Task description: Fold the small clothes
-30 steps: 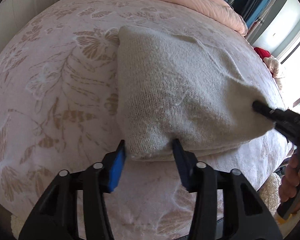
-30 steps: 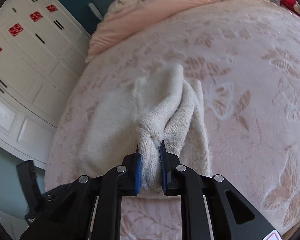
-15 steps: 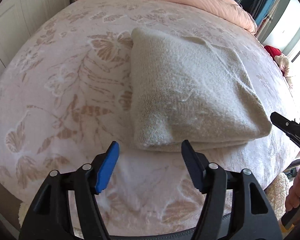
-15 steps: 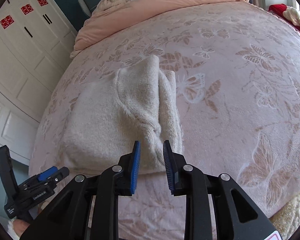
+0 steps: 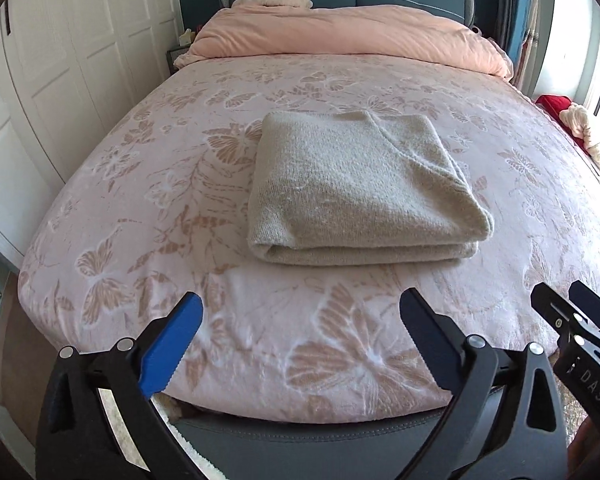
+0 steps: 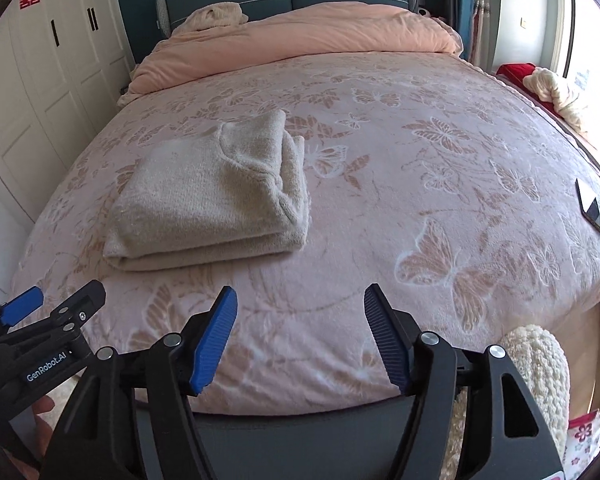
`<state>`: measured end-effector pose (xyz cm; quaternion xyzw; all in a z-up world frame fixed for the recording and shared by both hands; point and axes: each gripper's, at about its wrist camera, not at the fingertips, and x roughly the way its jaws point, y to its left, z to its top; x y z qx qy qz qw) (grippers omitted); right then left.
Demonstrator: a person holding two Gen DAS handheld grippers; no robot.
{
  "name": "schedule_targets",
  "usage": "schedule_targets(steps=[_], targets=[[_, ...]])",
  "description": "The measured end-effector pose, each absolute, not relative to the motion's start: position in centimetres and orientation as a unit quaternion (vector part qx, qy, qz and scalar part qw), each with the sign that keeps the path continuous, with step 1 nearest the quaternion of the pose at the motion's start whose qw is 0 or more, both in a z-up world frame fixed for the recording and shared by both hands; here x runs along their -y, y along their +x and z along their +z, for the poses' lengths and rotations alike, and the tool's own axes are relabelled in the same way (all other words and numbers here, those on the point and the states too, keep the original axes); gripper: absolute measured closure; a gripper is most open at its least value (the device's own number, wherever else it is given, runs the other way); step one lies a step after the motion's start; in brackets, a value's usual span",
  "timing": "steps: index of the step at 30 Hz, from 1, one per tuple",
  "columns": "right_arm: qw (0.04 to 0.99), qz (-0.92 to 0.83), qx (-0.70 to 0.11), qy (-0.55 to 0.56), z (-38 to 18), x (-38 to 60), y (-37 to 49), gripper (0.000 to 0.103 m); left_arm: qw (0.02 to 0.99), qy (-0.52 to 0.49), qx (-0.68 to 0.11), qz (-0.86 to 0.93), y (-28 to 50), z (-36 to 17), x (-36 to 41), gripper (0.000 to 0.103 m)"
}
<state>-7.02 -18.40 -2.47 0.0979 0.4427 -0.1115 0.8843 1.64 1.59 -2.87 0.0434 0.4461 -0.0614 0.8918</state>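
Fluffy knit sweater (image 5: 360,188) ahead of both grippers looks soft, floppy; grab the near folded edge. Left gripper (image 5: 300,344) and right gripper (image 6: 300,340) just opened, nothing between.

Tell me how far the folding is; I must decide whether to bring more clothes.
Done: the beige sweater lies folded in a neat stack on the bedspread. In hand: nothing; left claw and right claw, jaws just opening, are clear of it. Left: no other unfolded garment is visible on the bedspread.

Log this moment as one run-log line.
left gripper: open, opening, empty | right gripper: open, opening, empty | folded beige knit sweater: released on pink butterfly-print bedspread
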Motion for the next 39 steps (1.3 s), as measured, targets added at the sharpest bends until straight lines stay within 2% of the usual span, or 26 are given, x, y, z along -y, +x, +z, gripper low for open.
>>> schedule_targets(steps=[11,39], targets=[[0.884,-0.093,-0.451,0.081,-3.7,16.5,-9.3,0.036,0.899,0.064,-0.433,-0.033,-1.9,-3.9,0.0,0.006],[0.877,-0.106,-0.463,0.071,-4.8,15.5,-9.3,0.036,0.901,0.065,-0.429,0.01,-2.6,-4.9,-0.3,0.01]])
